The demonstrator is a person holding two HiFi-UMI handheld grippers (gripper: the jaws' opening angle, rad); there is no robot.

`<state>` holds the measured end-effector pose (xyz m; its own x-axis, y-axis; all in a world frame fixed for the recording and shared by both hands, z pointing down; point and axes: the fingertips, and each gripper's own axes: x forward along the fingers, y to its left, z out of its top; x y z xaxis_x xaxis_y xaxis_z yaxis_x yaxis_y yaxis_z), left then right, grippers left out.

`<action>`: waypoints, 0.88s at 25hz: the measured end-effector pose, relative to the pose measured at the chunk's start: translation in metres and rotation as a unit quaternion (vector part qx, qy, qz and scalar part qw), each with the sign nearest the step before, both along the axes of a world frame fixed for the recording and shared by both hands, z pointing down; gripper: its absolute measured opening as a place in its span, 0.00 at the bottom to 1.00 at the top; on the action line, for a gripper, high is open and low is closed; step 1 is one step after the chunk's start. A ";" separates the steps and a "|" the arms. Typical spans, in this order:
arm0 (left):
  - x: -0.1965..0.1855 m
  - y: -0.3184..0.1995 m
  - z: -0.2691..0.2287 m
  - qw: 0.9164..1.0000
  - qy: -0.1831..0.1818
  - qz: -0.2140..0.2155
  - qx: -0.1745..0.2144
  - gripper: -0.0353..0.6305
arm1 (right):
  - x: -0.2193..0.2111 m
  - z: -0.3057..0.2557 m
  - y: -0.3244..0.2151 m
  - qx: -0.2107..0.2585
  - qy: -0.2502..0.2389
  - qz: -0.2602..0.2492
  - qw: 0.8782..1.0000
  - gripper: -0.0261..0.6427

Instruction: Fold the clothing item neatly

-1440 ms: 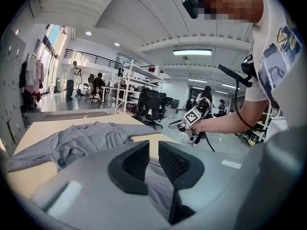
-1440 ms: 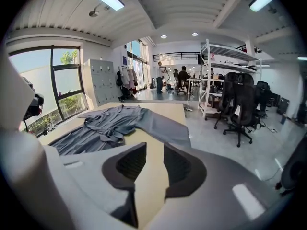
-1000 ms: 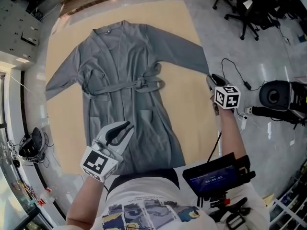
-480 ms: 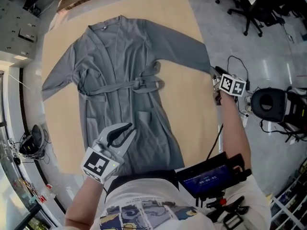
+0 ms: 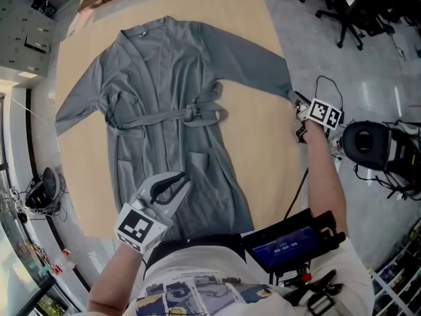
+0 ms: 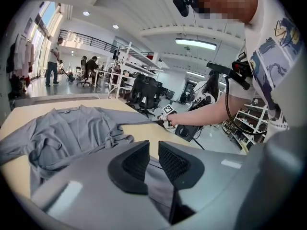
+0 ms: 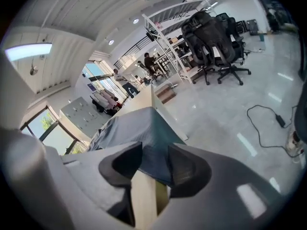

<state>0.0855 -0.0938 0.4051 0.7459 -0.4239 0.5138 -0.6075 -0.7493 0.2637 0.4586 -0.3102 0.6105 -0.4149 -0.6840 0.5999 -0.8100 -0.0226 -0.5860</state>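
I am counting one grey robe [image 5: 164,110] lying on one tan bench [image 5: 263,150], and it is showing two sleeves and one tied belt [image 5: 191,116]. I am holding two grippers, the left gripper [image 5: 177,182] and the right gripper [image 5: 296,99], each carrying one marker cube. The right gripper's jaws have just been opening, with one sleeve end between them. One screen [image 5: 289,245] is glowing blue at my chest. One black cable [image 7: 250,109] is trailing over the floor. At least two black office chairs [image 7: 211,37] are standing beyond the bench, and I am seeing at least two people [image 6: 54,56] far back in the left gripper view.
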 end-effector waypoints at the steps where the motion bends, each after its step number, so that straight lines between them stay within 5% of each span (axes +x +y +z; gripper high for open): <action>1: -0.002 0.000 0.000 1.000 -0.001 -0.002 0.000 0.15 | 0.000 0.000 0.000 0.001 -0.010 0.002 1.000 0.28; 8: -0.011 -0.001 -0.003 1.000 0.002 -0.019 0.003 0.15 | -0.003 -0.003 -0.001 -0.001 -0.018 -0.013 1.000 0.22; 15: -0.018 0.002 -0.007 1.000 0.005 -0.030 0.007 0.15 | 0.006 -0.013 -0.006 -0.007 0.068 -0.014 0.998 0.06; 22: -0.035 0.007 -0.010 0.999 0.015 -0.045 0.010 0.15 | 0.004 -0.039 -0.023 0.016 0.112 -0.008 0.994 0.06</action>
<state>0.0504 -0.0871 0.3954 0.7192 -0.4995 0.4829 -0.6644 -0.6979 0.2675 0.4623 -0.3327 0.5711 -0.2856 -0.6981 0.6566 -0.9200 0.0077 -0.3919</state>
